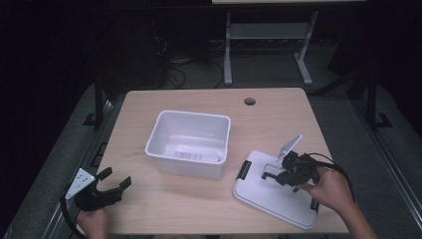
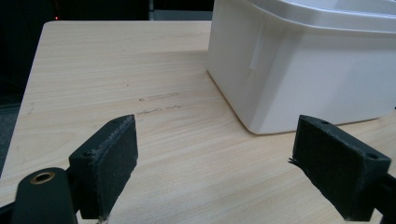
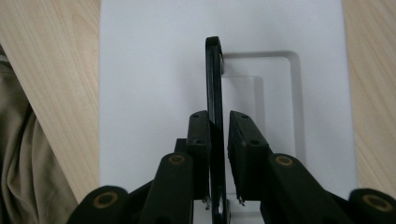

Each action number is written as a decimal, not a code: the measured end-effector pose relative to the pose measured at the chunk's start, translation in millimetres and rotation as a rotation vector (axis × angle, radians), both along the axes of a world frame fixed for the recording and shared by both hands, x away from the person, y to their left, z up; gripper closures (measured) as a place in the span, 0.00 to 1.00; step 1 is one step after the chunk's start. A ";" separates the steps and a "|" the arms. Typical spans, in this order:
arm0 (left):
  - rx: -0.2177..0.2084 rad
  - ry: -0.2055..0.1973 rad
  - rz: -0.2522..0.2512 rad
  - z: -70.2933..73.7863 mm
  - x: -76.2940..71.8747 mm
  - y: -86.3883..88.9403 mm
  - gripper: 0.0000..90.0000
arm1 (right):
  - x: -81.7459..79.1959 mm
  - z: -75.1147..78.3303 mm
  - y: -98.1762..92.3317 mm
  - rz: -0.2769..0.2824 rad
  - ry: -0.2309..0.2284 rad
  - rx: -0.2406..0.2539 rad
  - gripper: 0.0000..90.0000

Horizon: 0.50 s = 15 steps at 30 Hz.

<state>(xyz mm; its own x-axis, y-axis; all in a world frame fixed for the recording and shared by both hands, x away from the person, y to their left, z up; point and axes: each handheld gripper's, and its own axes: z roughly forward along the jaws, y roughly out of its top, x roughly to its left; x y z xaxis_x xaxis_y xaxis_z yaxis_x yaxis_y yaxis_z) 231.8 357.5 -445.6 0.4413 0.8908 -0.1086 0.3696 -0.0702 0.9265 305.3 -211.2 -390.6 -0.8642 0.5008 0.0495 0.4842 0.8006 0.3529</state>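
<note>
Nearest the camera, at the tabletop's (image 1: pixel 149 209) front-left corner, the left gripper (image 1: pixel 115 181) is held low over the light wood with its fingers (image 2: pixel 112 158) spread wide and nothing between them; in the left gripper view the bare wood lies between the pads and the wall of the white rectangular plastic bin (image 2: pixel 299 70) stands just beyond. That open bin (image 1: pixel 164 152) sits near the middle of the tabletop, empty apart from a label on its floor. To its right, toward the front-right corner, the flat white plastic lid (image 1: pixel 278 201) with black end latches lies on the wood, apart from the bin. The right gripper (image 1: pixel 267 175) is set over the lid's recessed centre, and in the right gripper view its fingers (image 3: pixel 200 140) are drawn in on the thin black hinged handle (image 3: pixel 214 84), which stands raised on edge between the pads; one pad appears pressed against it, with a sliver of gap at the other.

The step in hand is judged to be the grasp of the lid by its handle. The next move would call for a firm pinch, a level lift, and carriage leftward until the lid is squared over the bin's rim, with the left gripper free to steady the bin.
</note>
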 end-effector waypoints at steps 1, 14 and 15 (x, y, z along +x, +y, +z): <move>-0.001 -0.002 0.000 0.0 -0.1 0.2 0.15 | 0.4 -0.1 -0.4 -0.003 -0.001 0.003 0.87; -0.003 -0.001 0.000 0.0 -0.1 0.3 0.15 | 4.9 -1.4 -3.4 -0.013 0.008 0.002 0.91; -0.003 -0.002 0.000 0.1 -0.1 0.4 0.15 | 5.2 -1.4 -3.4 -0.012 0.009 0.001 0.91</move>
<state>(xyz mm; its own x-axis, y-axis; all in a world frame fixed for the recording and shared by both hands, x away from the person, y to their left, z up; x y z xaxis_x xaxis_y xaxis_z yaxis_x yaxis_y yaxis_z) 231.7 358.0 -445.5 0.4412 0.8906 -0.1103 0.3679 -0.0675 0.9274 310.5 -214.6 -392.0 -0.8576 0.5110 0.0582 0.4970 0.7943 0.3494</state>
